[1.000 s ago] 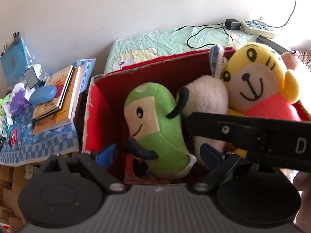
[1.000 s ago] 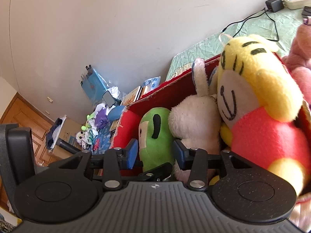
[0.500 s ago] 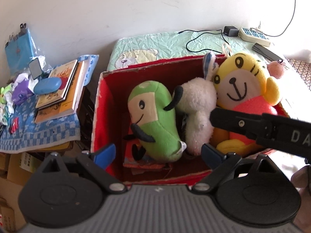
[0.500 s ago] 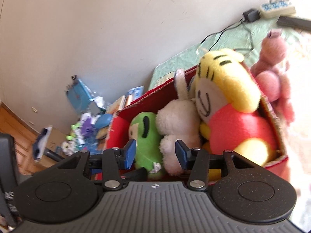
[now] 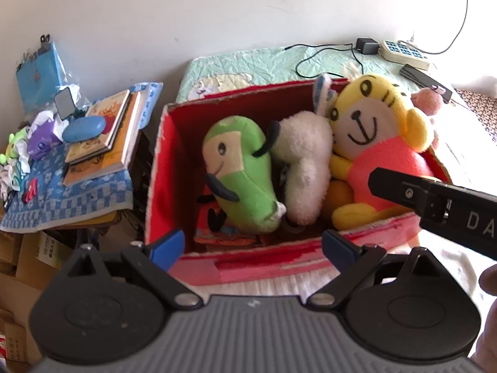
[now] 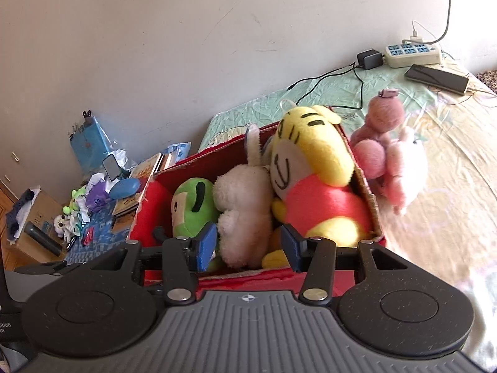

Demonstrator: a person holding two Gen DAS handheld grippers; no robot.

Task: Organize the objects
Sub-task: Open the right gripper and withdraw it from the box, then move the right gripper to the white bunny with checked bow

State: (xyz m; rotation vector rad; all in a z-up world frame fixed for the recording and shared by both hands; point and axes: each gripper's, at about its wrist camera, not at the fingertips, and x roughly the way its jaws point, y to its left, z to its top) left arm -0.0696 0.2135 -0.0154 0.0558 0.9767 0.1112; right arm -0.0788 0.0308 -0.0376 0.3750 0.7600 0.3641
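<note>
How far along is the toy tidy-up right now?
Done: the green plush, white plush and yellow plush sit in the red box. In hand: nothing; the left gripper and right gripper are open and empty. Left: the pink plush lies outside the box on the bed.

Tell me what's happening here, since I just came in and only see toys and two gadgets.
A person holds a two-finger gripper in each hand above a red box on the bed. The box holds a green plush, a white plush and a yellow tiger plush, packed side by side. The left gripper and the right gripper are both open and empty. A pink plush lies outside the box, against its far side, not yet packed.
</note>
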